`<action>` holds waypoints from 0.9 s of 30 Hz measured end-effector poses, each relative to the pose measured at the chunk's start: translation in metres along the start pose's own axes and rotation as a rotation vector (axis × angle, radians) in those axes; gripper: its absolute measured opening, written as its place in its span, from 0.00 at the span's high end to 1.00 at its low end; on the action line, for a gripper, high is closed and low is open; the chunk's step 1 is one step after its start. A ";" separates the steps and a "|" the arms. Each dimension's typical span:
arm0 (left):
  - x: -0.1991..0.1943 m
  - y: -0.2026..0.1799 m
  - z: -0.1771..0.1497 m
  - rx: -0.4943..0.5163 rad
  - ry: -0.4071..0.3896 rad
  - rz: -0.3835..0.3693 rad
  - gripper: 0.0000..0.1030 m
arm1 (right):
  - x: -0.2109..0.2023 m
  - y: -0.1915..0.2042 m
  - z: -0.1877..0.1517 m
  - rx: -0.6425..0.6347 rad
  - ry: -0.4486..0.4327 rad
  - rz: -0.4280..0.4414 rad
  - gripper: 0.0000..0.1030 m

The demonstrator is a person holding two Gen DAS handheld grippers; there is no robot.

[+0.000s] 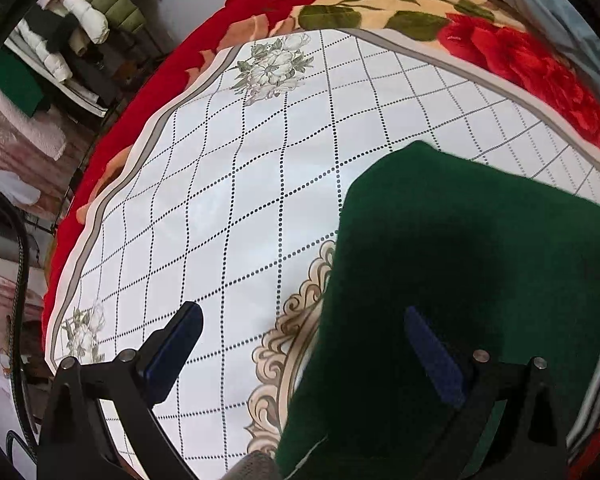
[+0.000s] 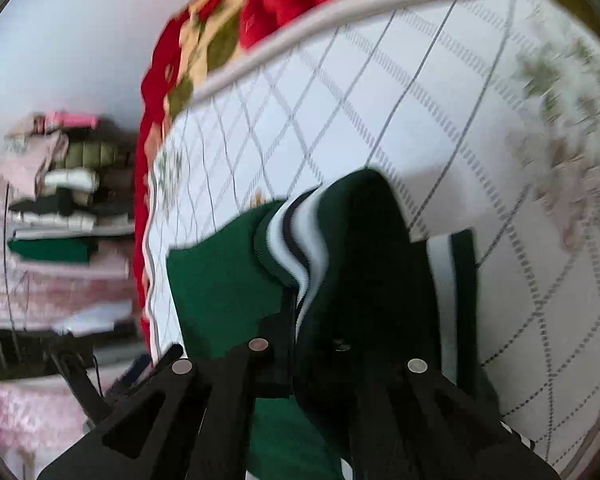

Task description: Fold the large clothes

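A dark green sweater (image 1: 460, 280) lies partly folded on the white checked bedcover (image 1: 240, 180), at the right of the left wrist view. My left gripper (image 1: 304, 348) is open and empty; its right finger hangs over the sweater, its left finger over bare cover. In the blurred right wrist view my right gripper (image 2: 296, 320) is shut on the green sweater (image 2: 228, 280), pinching a raised fold beside its green, white and navy ribbed band (image 2: 296, 236).
A red floral blanket (image 1: 520, 60) lies under the cover and rims the bed. A rack of piled clothes (image 1: 80, 32) stands off the bed's left side; it also shows in the right wrist view (image 2: 60, 200). A pale blue cloth (image 1: 548, 8) lies at far right.
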State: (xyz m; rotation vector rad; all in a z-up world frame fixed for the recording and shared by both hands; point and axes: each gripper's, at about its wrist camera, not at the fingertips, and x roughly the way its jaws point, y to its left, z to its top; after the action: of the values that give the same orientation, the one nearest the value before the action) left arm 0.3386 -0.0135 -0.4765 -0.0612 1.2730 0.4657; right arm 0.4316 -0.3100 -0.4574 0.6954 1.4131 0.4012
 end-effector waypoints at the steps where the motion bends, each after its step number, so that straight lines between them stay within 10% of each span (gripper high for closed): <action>1: 0.001 -0.001 0.000 0.002 0.001 -0.001 0.00 | -0.003 -0.005 0.002 0.027 -0.028 -0.035 0.98; 5: 0.009 -0.002 -0.012 0.018 0.035 0.011 0.00 | 0.027 -0.030 0.010 0.093 0.004 -0.194 0.98; 9: -0.002 0.007 -0.028 0.015 0.046 0.006 0.00 | 0.004 -0.022 0.010 0.089 0.044 -0.110 0.87; 13: -0.016 0.020 -0.046 -0.016 0.057 -0.006 0.00 | -0.046 -0.015 -0.025 0.026 0.054 -0.081 0.67; 21: -0.037 0.032 -0.085 -0.037 0.094 0.019 0.00 | -0.031 -0.055 -0.121 0.074 0.281 -0.144 0.66; 24: -0.030 0.025 -0.094 -0.016 0.122 0.038 0.00 | -0.012 -0.055 -0.137 0.064 0.282 -0.158 0.97; 27: -0.029 0.019 -0.099 0.004 0.124 0.054 0.00 | -0.036 -0.039 -0.138 0.051 0.182 -0.169 0.98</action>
State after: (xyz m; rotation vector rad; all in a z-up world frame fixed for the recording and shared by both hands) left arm 0.2357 -0.0340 -0.4762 -0.0527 1.4004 0.5123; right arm 0.2857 -0.3340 -0.4565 0.5862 1.6463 0.3017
